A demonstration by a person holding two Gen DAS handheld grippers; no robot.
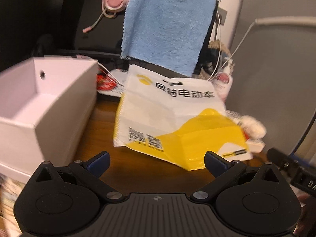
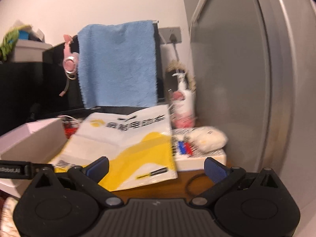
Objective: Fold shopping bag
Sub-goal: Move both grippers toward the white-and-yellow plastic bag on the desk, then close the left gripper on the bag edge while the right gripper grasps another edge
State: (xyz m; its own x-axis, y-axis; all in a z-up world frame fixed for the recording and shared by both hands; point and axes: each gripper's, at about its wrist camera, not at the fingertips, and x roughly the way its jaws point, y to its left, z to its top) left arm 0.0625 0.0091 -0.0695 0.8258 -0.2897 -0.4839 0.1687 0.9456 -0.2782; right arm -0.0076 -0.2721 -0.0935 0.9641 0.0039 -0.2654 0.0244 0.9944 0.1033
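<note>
Both frames motion-blurred. My left gripper (image 1: 157, 163) hangs over the wooden tabletop (image 1: 102, 134), fingers spread wide, nothing between them. My right gripper (image 2: 157, 166) is the same: fingers wide apart, empty.

The shopping bag (image 1: 169, 116), white and yellow with black printed characters, lies crumpled and partly folded on the table ahead of both grippers. In the right wrist view its near yellow corner (image 2: 138, 169) sits just past the fingertips; contact with the left finger I cannot tell, too blurred.

A white open box (image 1: 39, 106) stands to the bag's left. Behind the bag a blue towel (image 2: 118, 65) hangs down, pink headphones (image 2: 69, 63) beside it. To the bag's right, a pump bottle (image 2: 184, 100) and a pale plush toy (image 2: 209, 140).
</note>
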